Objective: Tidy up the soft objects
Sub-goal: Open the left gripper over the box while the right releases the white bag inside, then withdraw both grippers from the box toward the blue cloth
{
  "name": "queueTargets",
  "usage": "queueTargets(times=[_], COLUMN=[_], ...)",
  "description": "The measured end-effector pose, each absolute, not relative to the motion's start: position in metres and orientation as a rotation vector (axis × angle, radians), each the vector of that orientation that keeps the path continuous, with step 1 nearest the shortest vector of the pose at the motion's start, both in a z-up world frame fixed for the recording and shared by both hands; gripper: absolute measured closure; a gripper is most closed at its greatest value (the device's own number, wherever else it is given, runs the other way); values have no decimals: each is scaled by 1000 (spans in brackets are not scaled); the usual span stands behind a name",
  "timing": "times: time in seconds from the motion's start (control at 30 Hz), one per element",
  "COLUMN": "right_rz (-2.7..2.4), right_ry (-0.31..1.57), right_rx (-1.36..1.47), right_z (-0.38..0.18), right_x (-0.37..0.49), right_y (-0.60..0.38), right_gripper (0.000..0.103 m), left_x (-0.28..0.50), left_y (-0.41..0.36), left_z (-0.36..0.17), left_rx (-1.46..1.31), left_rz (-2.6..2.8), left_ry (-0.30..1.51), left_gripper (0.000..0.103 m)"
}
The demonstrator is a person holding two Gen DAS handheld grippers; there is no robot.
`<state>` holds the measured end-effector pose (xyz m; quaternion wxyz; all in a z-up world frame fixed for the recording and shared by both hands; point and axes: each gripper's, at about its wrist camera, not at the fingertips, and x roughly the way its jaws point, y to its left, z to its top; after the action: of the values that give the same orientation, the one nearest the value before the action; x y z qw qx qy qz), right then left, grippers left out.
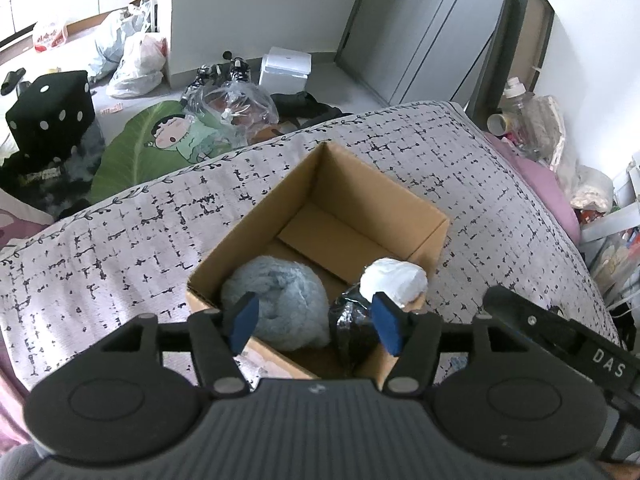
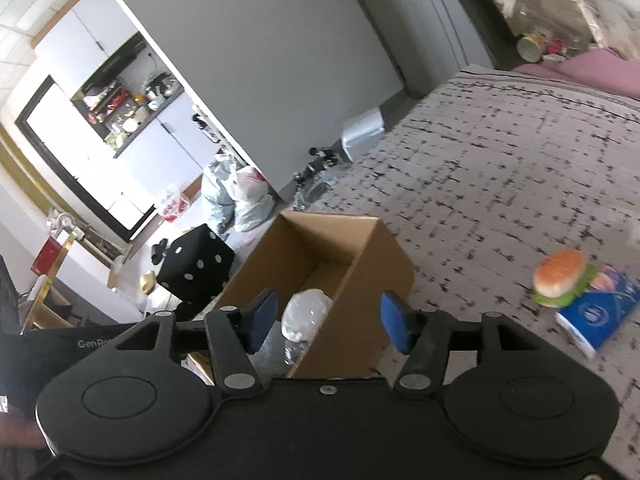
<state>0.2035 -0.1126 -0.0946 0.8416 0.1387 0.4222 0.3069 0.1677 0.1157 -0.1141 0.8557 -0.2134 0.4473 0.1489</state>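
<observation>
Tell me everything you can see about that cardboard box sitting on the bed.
The cardboard box is plain brown corrugated card, open at the top with no top flaps visible, its bottom flaps folded flat inside. It sits upright on the grey patterned bedspread. Inside, at the near end, lie a fluffy blue-grey bundle, a white wrapped bundle and something in dark shiny plastic. The far half is empty. Neither gripper touches it.

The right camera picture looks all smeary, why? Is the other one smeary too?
Right wrist view: motion blur streaks the bedspread and burger toy. Left wrist view: sharp on the cardboard box and blue fluffy bundle; the fisheye lens curves the walls in both views.
</observation>
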Motion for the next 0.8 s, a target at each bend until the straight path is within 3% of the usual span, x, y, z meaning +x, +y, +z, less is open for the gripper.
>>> queueTargets(times=[0.17, 0.37, 0.5, 0.8], right_rz=[614, 556, 487, 374], right_ry=[932, 950, 953, 949], right_rx=[318, 356, 375, 446], right_z=[-90, -85, -80, -77], right_x=[197, 193, 192, 199], right_y=[-136, -163, -182, -221], right_gripper=[41, 28, 15, 0], left_x=[166, 168, 168, 172], left_y=[104, 83, 69, 41], left_z=[-109, -101, -94, -79], left_rx=[-428, -411, -413, -422], left_rz=[310, 283, 262, 219], left_ry=[937, 935, 918, 871], left_gripper=[32, 31, 30, 13])
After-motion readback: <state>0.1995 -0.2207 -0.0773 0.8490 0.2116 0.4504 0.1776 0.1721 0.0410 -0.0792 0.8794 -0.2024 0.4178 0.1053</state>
